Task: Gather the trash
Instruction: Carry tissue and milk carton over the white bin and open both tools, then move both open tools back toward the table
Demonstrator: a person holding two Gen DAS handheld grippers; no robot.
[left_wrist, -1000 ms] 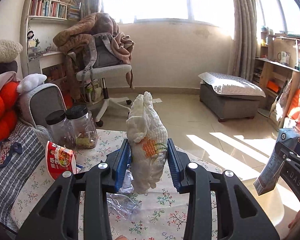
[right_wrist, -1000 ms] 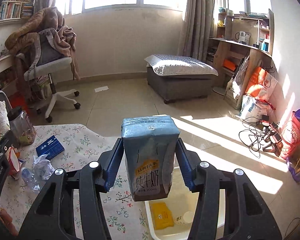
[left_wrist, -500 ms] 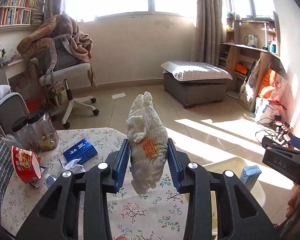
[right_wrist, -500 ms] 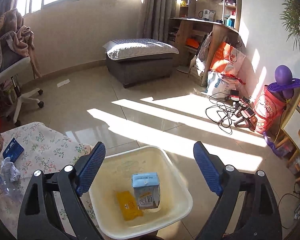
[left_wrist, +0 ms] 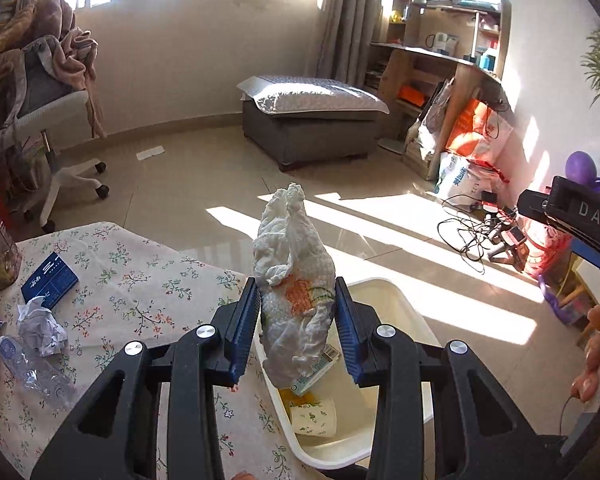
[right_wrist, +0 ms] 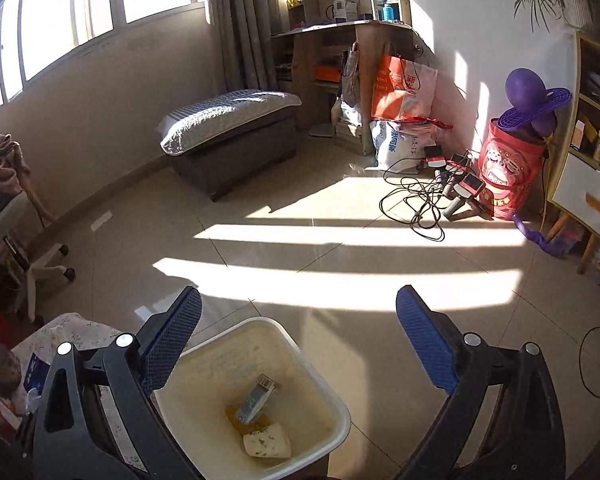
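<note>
Left wrist view, left to right. At 9 o'clock a worktop (left_wrist: 148,280) with a floral cloth carries a blue packet (left_wrist: 50,280), a crumpled paper ball (left_wrist: 42,326) just beside it and a crushed clear bottle (left_wrist: 40,376) at 8 o'clock.

At centre the left gripper (left_wrist: 296,320) is clamped on a crumpled white wrapper (left_wrist: 296,292) with an orange print. Both blue fingers (left_wrist: 244,328) press its sides. The wrapper stands upright between them, its top well above the finger tips, its lower end hanging over the near edge of the bin (left_wrist: 396,296).

The cream bin stands on the floor just beside the worktop's right edge. Inside it lie a milk carton (left_wrist: 316,368), a yellow item and a paper cup (left_wrist: 314,418).

At 3 o'clock part of the right gripper shows, with a hand (left_wrist: 596,352) below it at 4 o'clock.

Right wrist view, left to right. The worktop corner sits at 8 o'clock. The right gripper (right_wrist: 300,344) stands wide open above the bin, its fingers having just been spreading; nothing is between them. The carton lies tilted on the bin floor at 6 o'clock, touching the yellow item and near the cup.
</note>
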